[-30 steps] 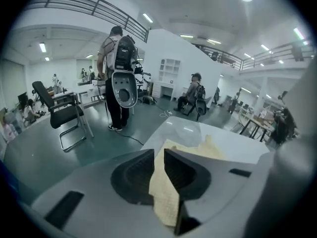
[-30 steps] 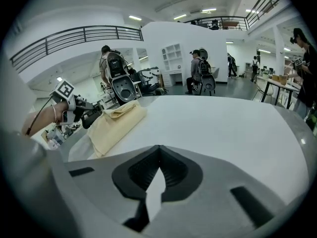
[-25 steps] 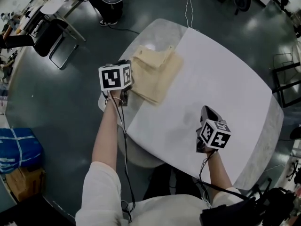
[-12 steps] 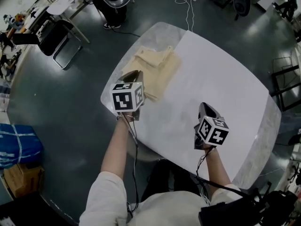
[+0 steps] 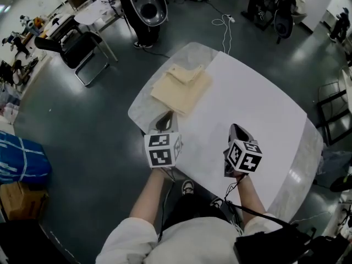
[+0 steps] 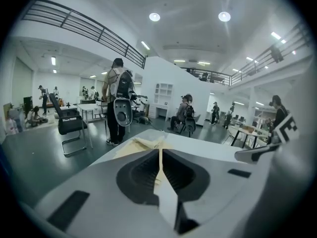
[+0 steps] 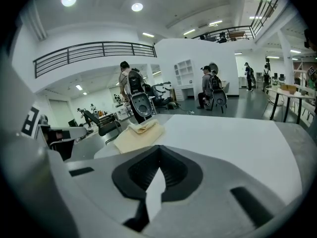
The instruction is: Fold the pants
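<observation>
The cream pants (image 5: pixel 181 86) lie folded in a flat stack at the far left part of the white table (image 5: pixel 253 103). My left gripper (image 5: pixel 165 120) hangs over the table's near left edge, well short of the pants; its jaws are closing with nothing between them. My right gripper (image 5: pixel 236 131) is shut and empty over the near middle of the table. In the left gripper view the left gripper (image 6: pixel 160 151) points at the pants (image 6: pixel 146 144) just ahead. In the right gripper view the right gripper (image 7: pixel 159 150) shows its tips together, with the pants (image 7: pixel 139 134) far off to the left.
A black chair (image 5: pixel 82 48) and a grey machine (image 5: pixel 146 4) stand on the floor beyond the table. A blue bag (image 5: pixel 22 164) lies at the left. A cable (image 5: pixel 224 21) trails past the far edge. People stand in the hall behind.
My left gripper has pulled back from beside the pants to the table's near edge and risen. My right gripper has lifted a little. The pants lie as before.
</observation>
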Motion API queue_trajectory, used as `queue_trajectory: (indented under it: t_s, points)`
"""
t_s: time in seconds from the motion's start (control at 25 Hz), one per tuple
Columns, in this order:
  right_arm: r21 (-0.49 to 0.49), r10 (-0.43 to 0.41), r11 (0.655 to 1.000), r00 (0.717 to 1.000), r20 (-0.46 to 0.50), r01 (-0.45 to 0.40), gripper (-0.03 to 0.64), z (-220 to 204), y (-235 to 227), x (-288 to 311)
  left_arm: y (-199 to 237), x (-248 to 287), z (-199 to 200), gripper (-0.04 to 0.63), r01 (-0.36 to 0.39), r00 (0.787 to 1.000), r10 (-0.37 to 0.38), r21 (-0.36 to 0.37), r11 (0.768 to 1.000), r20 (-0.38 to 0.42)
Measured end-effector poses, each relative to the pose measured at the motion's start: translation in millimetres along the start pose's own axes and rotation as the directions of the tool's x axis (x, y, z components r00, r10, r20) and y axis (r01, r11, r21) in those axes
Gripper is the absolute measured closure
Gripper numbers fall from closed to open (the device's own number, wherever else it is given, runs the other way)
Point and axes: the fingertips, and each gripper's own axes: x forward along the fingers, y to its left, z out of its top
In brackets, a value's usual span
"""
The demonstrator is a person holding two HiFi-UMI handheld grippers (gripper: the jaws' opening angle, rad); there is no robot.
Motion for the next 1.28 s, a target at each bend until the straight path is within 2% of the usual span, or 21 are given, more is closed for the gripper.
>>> queue_trajectory:
  t_s: [0.2, 0.36, 0.52, 0.8, 1.28]
  points:
    - [-0.044, 0.042, 0.998, 0.999, 0.026, -0.041, 0.624, 4.8, 17.4, -36.8, -14.5, -47.9, -18.1, 0.574, -0.063, 0.998, 0.063, 0.012, 0.998, 0.002]
    - [-0.092, 0.043, 0.995, 0.997, 0.069, -0.037, 0.626, 12.0, 29.1, -57.0, -18.0, -70.2, -18.2, 0.574, -0.064, 0.998, 0.064, -0.020, 0.998, 0.014]
    - [-0.095, 0.038, 0.995, 0.993, 0.112, -0.027, 0.626, 19.4, 29.5, -75.2, -24.4, -85.1, -14.1, 0.574, -0.071, 0.997, 0.071, -0.013, 0.997, 0.034]
    - [-0.098, 0.025, 0.995, 0.989, 0.143, -0.011, 0.626, 30.5, 24.3, -93.6, -29.1, -95.4, -6.6, 0.574, -0.072, 0.996, 0.072, -0.018, 0.997, 0.049]
    - [-0.110, 0.016, 0.994, 0.987, 0.157, 0.001, 0.626, 34.5, 14.2, -101.5, -47.8, -87.8, -15.1, 0.574, -0.039, 0.999, 0.039, -0.012, 0.999, 0.029]
